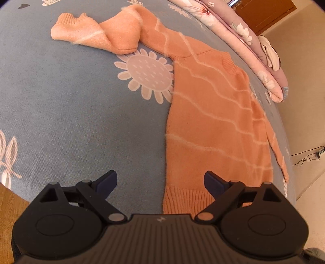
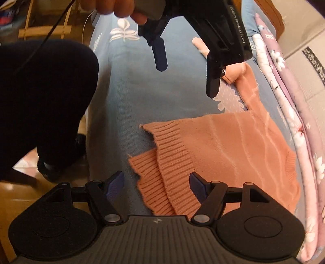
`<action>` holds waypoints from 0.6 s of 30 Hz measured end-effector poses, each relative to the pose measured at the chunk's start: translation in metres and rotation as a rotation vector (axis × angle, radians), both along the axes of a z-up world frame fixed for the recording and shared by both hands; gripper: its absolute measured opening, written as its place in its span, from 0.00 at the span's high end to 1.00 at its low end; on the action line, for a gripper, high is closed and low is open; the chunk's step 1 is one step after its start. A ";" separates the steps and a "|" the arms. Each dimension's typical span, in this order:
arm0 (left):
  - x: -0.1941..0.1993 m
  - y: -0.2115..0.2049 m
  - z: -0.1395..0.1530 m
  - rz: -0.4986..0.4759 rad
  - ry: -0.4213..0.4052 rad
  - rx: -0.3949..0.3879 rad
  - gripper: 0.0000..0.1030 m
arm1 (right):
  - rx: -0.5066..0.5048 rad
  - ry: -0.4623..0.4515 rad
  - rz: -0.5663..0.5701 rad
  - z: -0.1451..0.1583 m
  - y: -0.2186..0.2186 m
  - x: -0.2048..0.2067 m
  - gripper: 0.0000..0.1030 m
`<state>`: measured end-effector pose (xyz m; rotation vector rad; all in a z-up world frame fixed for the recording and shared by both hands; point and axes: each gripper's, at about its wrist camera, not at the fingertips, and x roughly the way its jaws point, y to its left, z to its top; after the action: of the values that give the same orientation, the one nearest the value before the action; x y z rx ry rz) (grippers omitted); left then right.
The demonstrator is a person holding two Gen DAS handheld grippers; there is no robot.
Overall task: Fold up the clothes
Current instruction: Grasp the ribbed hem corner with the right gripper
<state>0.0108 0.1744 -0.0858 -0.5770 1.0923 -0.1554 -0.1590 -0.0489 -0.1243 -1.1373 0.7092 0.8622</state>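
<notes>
An orange fuzzy sweater (image 1: 211, 121) with pale wavy stripes lies flat on the blue flowered bedspread (image 1: 71, 105). One sleeve (image 1: 95, 34) stretches away to the far left, its end folded back. My left gripper (image 1: 160, 180) hangs open above the bed, beside the sweater's ribbed hem (image 1: 182, 201). In the right wrist view my right gripper (image 2: 156, 182) is open just above the ribbed hem (image 2: 162, 162), whose two layers are spread apart. The left gripper (image 2: 185, 73) shows there from the side, open, held by a hand (image 2: 117, 8).
A rolled pink and purple floral quilt (image 1: 258, 52) lies along the far side of the bed. A person's dark trouser leg (image 2: 44, 97) stands at the bed's left edge over a wooden floor (image 2: 20, 203). A cable and plug (image 1: 312, 154) lie on the floor at the right.
</notes>
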 end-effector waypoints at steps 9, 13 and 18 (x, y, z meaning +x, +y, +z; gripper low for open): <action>-0.009 0.006 -0.008 -0.040 -0.012 -0.033 0.10 | -0.053 -0.090 -0.004 -0.003 0.023 0.006 0.39; -0.012 0.011 -0.008 -0.047 -0.024 -0.044 0.10 | -0.074 -0.127 0.005 -0.008 0.027 0.001 0.54; -0.013 0.010 -0.012 -0.062 -0.011 -0.033 0.10 | -0.098 0.001 -0.011 -0.011 0.033 0.008 0.93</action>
<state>-0.0027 0.1840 -0.0983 -0.5717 1.0992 -0.2305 -0.1506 -0.0155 -0.1354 -1.2192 0.7643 0.8264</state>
